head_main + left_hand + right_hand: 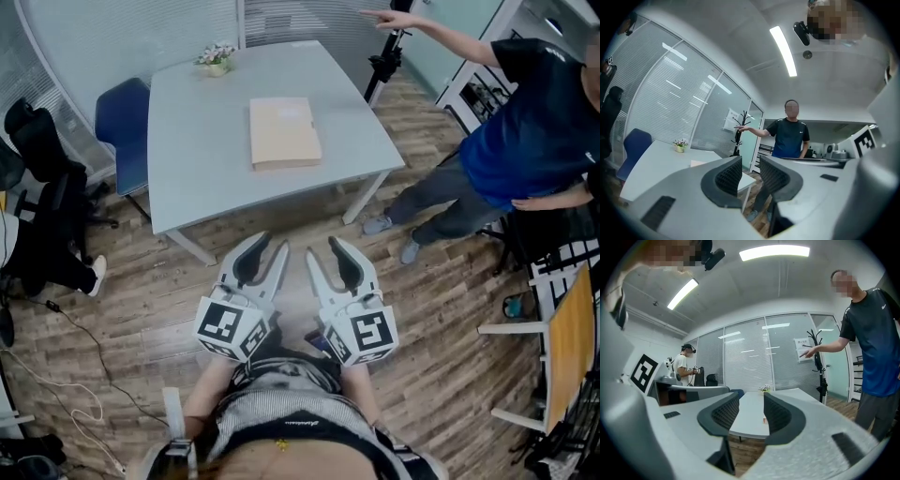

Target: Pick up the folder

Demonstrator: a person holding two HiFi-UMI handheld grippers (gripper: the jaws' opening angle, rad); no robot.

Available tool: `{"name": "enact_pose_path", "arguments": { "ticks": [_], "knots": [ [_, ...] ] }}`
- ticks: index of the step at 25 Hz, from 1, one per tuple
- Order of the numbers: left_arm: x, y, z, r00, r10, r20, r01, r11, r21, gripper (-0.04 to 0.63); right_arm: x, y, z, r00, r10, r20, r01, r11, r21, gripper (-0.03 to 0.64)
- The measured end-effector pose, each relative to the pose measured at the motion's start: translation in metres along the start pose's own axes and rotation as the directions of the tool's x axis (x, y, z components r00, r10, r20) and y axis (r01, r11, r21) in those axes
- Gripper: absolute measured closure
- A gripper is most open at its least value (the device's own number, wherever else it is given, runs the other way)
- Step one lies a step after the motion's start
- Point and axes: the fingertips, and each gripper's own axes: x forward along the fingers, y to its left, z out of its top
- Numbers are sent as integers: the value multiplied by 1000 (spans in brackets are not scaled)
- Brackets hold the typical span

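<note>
**A:** Folder [284,132] position?

**B:** Flat on the grey surface [187,159], near its middle. A small flower pot [217,61] stands at the far edge.

**A:** And the left hand-held gripper [269,244]?

**B:** Jaws partly apart with nothing between them, held over the wooden floor [441,309] short of the surface.

**A:** The right hand-held gripper [323,247]?

**B:** Much the same, with a moderate gap and nothing in it, just beside the left one. A person in a blue shirt [534,122] stands to the right.

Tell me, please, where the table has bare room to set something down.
Bare: the wide part of the table left of the folder and the near strip before it. Crowded: only the far edge by the flower pot.
</note>
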Motion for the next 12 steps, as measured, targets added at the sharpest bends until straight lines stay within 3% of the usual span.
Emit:
{"name": "enact_pose_path", "arguments": {
  "ticks": [12],
  "knots": [
    [39, 56, 7, 999, -32, -12, 32, 999, 1, 500, 67, -15, 2, 999, -36, -4, 36, 999, 18, 448]
  ]
}}
